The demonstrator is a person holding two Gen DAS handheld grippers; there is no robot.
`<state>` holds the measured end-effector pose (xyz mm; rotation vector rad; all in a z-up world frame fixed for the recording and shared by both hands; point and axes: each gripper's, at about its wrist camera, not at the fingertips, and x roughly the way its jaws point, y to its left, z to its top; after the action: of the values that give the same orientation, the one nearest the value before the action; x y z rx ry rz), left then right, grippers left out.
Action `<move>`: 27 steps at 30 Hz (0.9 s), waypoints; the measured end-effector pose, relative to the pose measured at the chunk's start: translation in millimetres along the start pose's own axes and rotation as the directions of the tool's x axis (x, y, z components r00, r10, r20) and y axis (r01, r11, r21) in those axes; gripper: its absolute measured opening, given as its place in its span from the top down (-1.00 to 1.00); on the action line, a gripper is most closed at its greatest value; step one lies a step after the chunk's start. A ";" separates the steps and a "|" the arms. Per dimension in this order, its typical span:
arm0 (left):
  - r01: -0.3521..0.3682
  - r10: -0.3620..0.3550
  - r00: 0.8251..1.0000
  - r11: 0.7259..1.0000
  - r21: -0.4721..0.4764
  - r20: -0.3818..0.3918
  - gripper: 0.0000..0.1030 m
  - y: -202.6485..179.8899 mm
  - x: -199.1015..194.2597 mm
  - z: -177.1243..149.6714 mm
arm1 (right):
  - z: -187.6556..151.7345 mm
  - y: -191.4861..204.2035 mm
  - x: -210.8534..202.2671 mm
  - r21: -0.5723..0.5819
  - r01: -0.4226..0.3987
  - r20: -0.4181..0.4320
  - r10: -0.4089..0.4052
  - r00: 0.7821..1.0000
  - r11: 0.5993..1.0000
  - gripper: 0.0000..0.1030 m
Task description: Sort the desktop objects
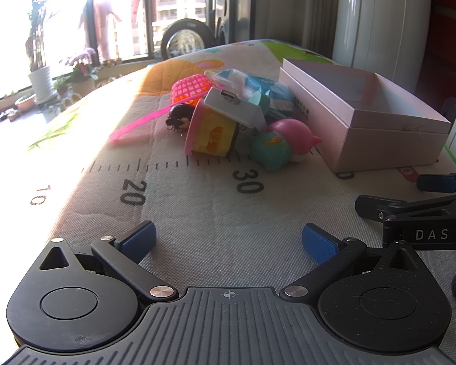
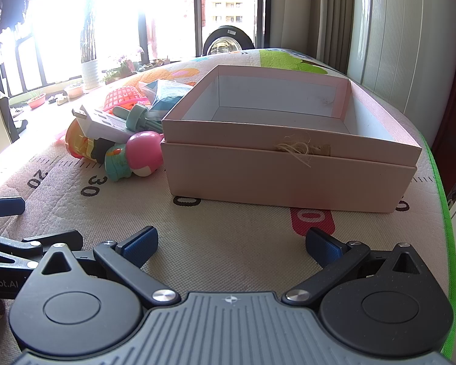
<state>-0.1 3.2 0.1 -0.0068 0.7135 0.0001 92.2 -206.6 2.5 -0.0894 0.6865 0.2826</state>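
Both grippers idle low in frame: left gripper (image 1: 228, 238) and right gripper (image 2: 231, 241) spread wide, holding nothing. Toy pile (image 1: 228, 115) sits mid-frame beside pink box (image 2: 288, 164), likely the destination.

box (image 2: 288, 179): matt pink card (frayed twine) | toys (image 1: 276, 143): glossy plastic | mat (image 1: 212, 213): woven, textured
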 end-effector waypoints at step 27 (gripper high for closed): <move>-0.008 0.008 1.000 1.000 0.014 -0.013 -1.00 -3.2 0.0 1.1 | 1.2 1.8 2.1 -0.012 -0.009 -0.027 0.009 1.000 1.000 -1.00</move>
<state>0.7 0.1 1.0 0.0090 0.7263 0.0028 93.9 -204.1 2.1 -0.1020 0.7126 0.2943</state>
